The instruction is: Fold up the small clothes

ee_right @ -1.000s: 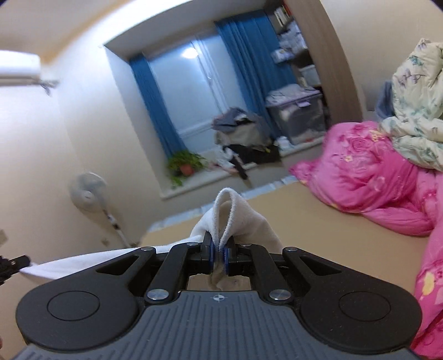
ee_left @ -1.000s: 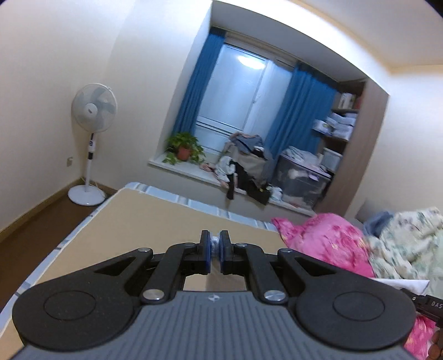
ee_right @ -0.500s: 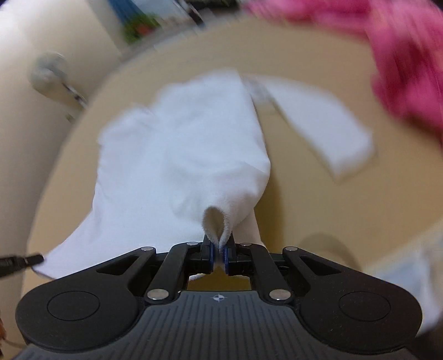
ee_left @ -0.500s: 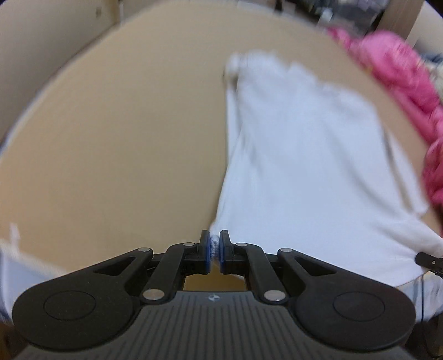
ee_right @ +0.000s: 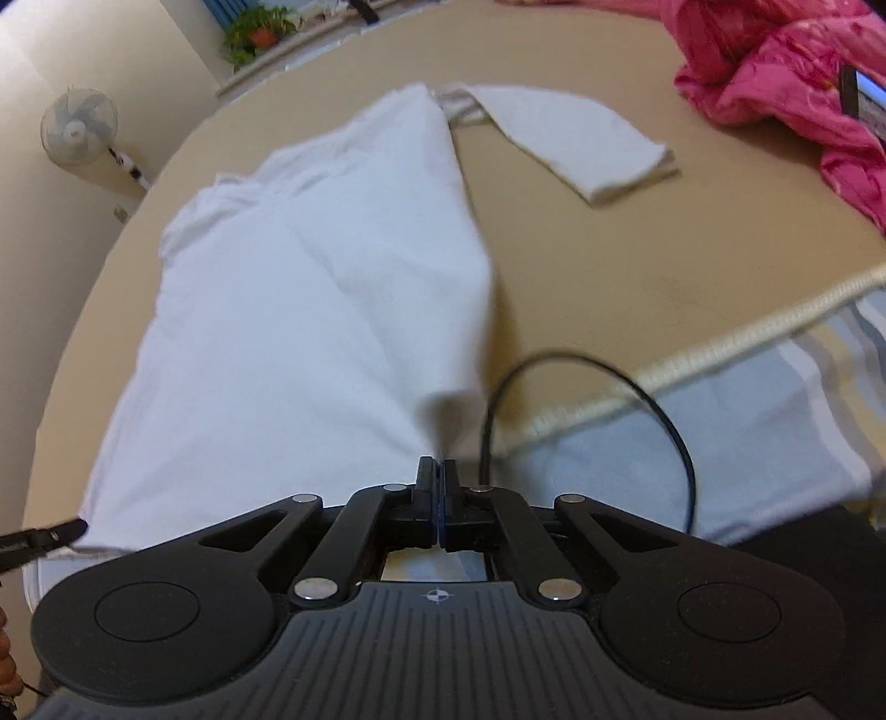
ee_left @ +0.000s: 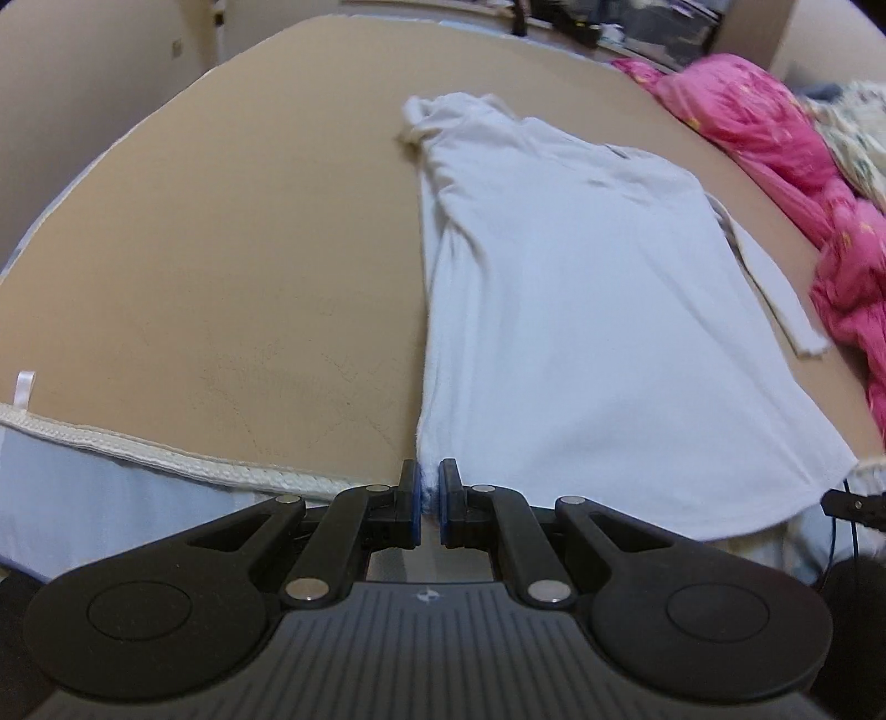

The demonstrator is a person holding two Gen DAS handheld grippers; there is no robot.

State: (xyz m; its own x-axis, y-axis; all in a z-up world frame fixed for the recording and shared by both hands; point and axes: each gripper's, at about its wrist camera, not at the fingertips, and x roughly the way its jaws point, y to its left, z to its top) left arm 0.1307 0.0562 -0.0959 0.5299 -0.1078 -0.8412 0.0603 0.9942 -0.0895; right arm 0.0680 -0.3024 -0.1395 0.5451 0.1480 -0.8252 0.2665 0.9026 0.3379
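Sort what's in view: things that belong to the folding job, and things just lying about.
Job:
white long-sleeved cotton shirt, spread flat
tan mat on the bed under it
left gripper and right gripper, each pinching the shirt's hem

Lying about:
crumpled pink floral quilt
white pedestal fan
potted green plant
black cable

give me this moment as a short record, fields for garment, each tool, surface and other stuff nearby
garment: white shirt spread along the bed, one sleeve lying out to the side
left tool: left tool shut on the shirt's near hem corner
right tool: right tool shut on the other near hem corner, cloth a little raised there
surface: tan bed cover with a white corded edge
nearby: pink quilt, black cable, standing fan, potted plant
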